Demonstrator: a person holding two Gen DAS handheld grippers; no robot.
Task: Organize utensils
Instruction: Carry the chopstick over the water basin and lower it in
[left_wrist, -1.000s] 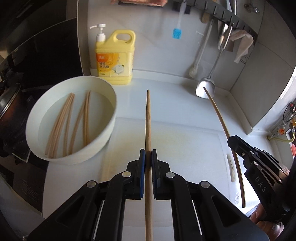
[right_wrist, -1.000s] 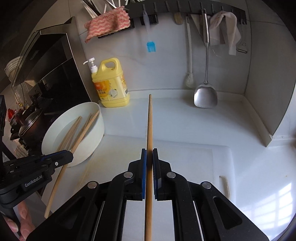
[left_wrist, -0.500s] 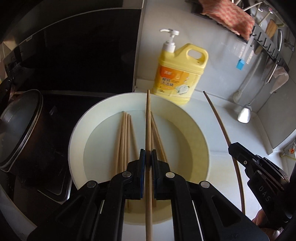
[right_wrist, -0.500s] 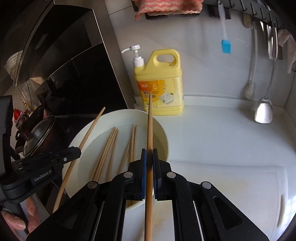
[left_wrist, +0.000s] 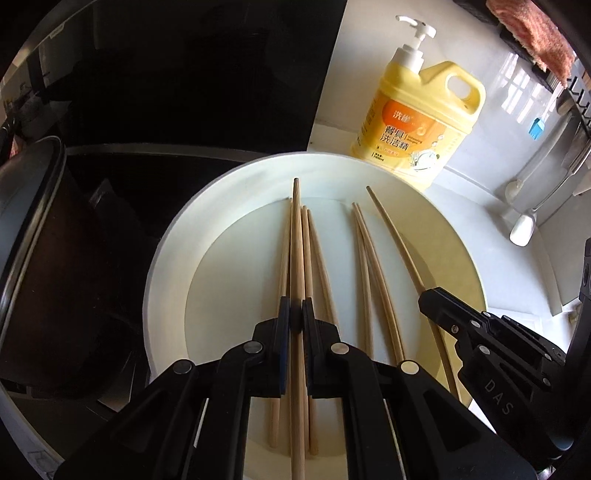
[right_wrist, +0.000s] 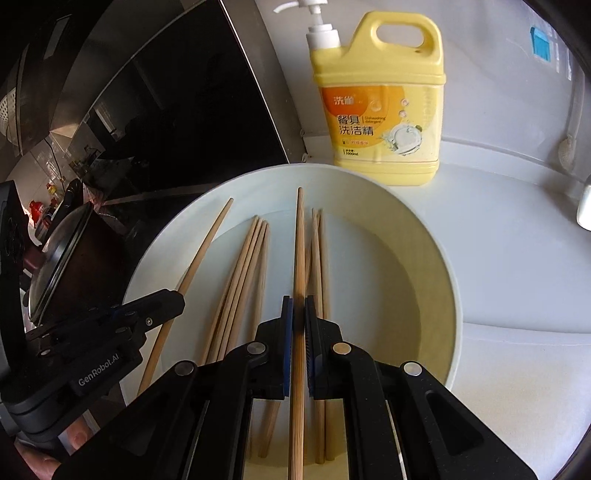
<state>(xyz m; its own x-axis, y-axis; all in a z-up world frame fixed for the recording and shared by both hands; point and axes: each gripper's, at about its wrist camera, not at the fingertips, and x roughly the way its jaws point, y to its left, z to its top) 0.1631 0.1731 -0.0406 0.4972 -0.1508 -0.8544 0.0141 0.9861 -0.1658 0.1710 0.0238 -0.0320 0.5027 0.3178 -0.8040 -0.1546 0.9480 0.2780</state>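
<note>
Both sets of jaws are pinched on a long wooden chopstick apiece, the left gripper (left_wrist: 296, 320) and right gripper (right_wrist: 298, 320) poised over the round white basin (left_wrist: 166, 258), likely to drop them beside the loose chopsticks (right_wrist: 240, 280).

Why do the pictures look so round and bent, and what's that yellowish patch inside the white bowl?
Both views are fisheye, so edges curve and corners go black; in the left wrist view the chopstick held by the right gripper bows. The yellow tint on the bowl in the right wrist view looks like light coloured by the detergent bottle. The left side of both views is dark.
</note>
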